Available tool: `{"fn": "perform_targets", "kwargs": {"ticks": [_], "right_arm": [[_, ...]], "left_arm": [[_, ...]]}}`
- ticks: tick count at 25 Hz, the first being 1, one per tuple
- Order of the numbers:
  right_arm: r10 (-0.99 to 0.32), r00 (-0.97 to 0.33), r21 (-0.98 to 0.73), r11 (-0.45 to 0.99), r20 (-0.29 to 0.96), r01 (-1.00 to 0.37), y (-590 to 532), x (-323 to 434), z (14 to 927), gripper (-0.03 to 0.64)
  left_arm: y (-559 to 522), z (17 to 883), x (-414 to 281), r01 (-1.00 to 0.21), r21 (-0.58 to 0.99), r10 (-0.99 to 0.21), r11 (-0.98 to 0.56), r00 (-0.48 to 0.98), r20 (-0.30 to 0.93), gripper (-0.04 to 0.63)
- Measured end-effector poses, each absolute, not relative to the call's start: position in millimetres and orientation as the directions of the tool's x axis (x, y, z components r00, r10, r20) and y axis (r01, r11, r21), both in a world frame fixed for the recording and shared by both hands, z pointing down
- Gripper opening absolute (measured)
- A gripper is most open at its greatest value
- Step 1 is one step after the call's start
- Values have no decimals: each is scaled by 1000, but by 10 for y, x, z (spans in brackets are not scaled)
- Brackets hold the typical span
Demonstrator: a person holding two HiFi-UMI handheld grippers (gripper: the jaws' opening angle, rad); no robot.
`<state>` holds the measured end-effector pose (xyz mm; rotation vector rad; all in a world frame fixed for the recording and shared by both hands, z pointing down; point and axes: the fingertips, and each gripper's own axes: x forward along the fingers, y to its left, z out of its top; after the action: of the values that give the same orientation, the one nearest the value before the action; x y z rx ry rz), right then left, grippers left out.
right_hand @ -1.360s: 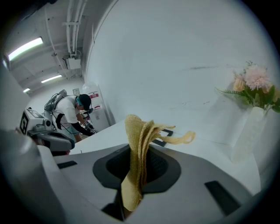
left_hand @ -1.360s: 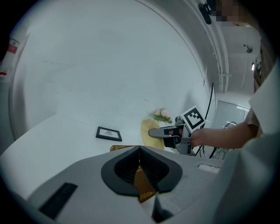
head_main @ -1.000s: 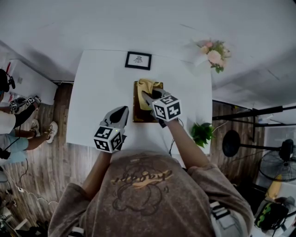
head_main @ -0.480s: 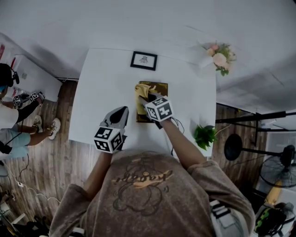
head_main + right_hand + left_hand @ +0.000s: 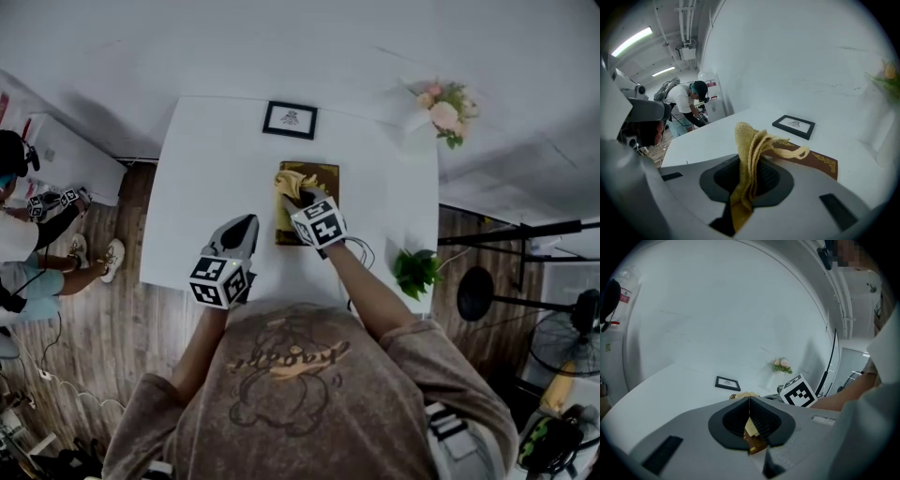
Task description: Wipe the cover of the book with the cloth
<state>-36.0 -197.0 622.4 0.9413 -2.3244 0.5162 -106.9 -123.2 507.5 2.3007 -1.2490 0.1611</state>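
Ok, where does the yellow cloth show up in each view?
Head view: centre, cloth on the far left part of the book, at the right gripper tip.
Left gripper view: lower middle, a small pale patch peeking over the left gripper.
Right gripper view: dead centre, clamped in the gripper.
Shared landmark: the black picture frame beyond it.

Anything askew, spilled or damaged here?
Nothing stands out. The book lies flat and square on the table, the right gripper holds the cloth over its cover, and the picture frame sits beyond it. No spills or damage show.
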Motion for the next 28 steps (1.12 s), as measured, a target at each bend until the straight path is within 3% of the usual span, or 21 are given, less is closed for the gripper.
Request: {"fn": "perform_targets", "kwargs": {"ticks": [28], "right_arm": [[-581, -476, -99, 561, 661, -822, -1999, 579, 6229, 66]], "left_arm": [[-1118, 5107, -789, -775, 386, -698, -501, 625, 350, 5]]}}
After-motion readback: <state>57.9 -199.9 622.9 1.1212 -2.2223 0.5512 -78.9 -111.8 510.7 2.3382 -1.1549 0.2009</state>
